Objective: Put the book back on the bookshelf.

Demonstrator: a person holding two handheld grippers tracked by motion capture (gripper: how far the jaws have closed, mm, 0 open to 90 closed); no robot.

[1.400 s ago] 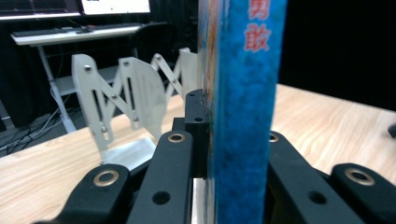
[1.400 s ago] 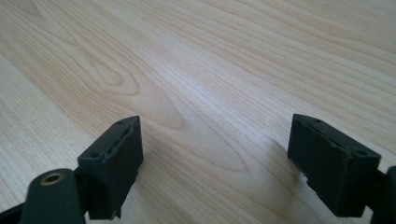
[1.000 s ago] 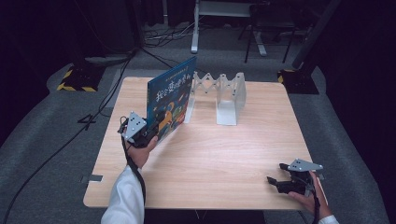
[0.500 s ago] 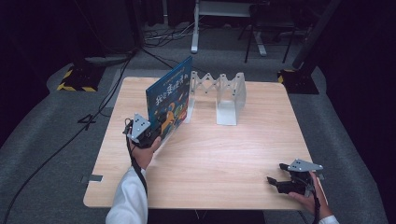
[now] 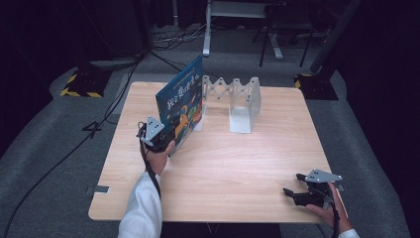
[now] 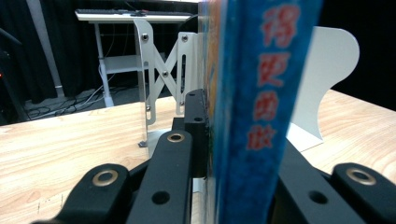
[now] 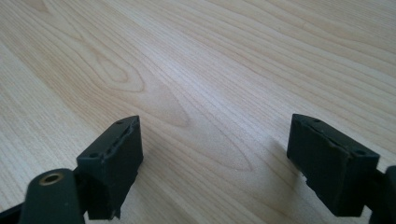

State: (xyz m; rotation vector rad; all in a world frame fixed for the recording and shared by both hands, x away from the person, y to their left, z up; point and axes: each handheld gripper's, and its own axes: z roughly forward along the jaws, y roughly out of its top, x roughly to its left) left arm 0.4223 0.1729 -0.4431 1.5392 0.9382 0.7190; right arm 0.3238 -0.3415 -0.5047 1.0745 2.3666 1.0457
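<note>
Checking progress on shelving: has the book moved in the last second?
Yes. The book, clamped in the left gripper, has edged right and farther away, toward the white rack.

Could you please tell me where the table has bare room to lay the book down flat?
The widest bare patch of table lies between the blue book, the white expanding rack and the right hand-held gripper. The strip right of the rack is also bare. It is crowded at the far left, where the left hand-held gripper clamps the book against the rack.

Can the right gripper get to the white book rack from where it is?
Probably yes: the right gripper has open jaws, with bare table between it and the white rack; the book stands off to the rack's left.
</note>
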